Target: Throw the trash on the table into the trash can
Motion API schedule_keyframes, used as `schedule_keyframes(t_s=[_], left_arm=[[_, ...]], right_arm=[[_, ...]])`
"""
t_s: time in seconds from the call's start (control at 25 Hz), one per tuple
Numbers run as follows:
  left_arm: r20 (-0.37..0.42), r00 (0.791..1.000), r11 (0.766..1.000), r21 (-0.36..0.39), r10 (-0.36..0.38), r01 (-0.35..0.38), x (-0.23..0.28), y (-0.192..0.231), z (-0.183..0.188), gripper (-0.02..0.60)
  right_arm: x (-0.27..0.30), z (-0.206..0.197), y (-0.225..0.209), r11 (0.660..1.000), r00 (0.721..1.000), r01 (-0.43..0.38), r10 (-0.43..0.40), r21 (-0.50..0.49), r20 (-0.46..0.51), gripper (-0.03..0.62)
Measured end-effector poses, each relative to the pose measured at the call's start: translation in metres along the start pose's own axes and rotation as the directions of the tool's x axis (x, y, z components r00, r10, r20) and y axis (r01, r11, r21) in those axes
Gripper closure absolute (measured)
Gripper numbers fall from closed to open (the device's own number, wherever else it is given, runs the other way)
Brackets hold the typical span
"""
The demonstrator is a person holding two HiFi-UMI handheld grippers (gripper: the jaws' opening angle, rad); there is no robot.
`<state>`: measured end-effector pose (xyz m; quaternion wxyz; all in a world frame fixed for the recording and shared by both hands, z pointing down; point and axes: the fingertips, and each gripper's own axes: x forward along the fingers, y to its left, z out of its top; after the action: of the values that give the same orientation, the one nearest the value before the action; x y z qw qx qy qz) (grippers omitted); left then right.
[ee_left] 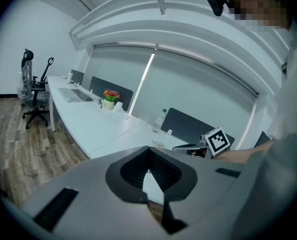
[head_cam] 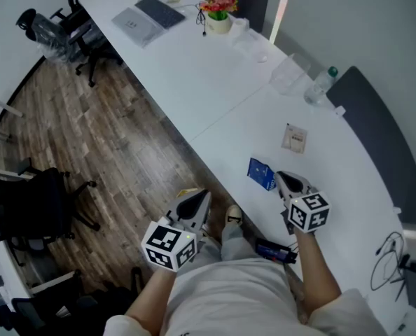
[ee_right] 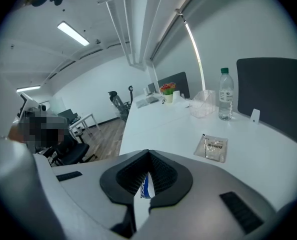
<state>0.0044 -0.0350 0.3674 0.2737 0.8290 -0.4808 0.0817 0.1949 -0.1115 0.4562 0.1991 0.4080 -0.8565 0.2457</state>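
My right gripper [head_cam: 283, 178] hovers over the near part of the white table [head_cam: 215, 82], shut on a blue and white packet [head_cam: 261, 173]. In the right gripper view that packet [ee_right: 146, 186] stands edge-on between the closed pads, just behind the tips [ee_right: 148, 156]. A pale sachet [head_cam: 294, 138] lies flat on the table beyond it, also seen ahead of the jaws [ee_right: 214, 147]. My left gripper [head_cam: 194, 201] hangs over the wooden floor off the table's near edge, its jaws together [ee_left: 148, 151] with nothing in them. No trash can shows in any view.
A water bottle [head_cam: 321, 84] and a clear plastic box [head_cam: 286, 75] stand by a dark divider [head_cam: 386, 138] at the back. Farther left are a flower pot [head_cam: 218, 14] and a laptop [head_cam: 149, 18]. Office chairs [head_cam: 33, 208] stand on the floor.
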Motion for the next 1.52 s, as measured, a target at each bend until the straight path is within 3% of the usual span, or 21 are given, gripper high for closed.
schedule_keyframes(t_s=[0.44,0.76,1.16,1.52], left_arm=[[0.045,0.996,0.996,-0.026,0.081,-0.080,-0.046,0.021,-0.004,0.580],[0.085,0.981,0.983,-0.067,0.177,-0.172,-0.093,0.047,-0.012,0.580],[0.140,0.936,0.943,-0.142,0.321,-0.302,-0.170,0.083,-0.030,0.580],[0.174,0.897,0.907,-0.201,0.405,-0.370,-0.228,0.104,-0.051,0.580]], right_arm=[[0.020,0.016,0.055,0.992,0.995,-0.103,0.103,-0.077,-0.001,0.563],[0.045,0.022,0.109,0.968,0.978,-0.209,0.206,-0.139,-0.032,0.563],[0.077,0.023,0.200,0.913,0.937,-0.348,0.340,-0.214,-0.078,0.563],[0.091,0.004,0.275,0.861,0.896,-0.445,0.426,-0.247,-0.128,0.563]])
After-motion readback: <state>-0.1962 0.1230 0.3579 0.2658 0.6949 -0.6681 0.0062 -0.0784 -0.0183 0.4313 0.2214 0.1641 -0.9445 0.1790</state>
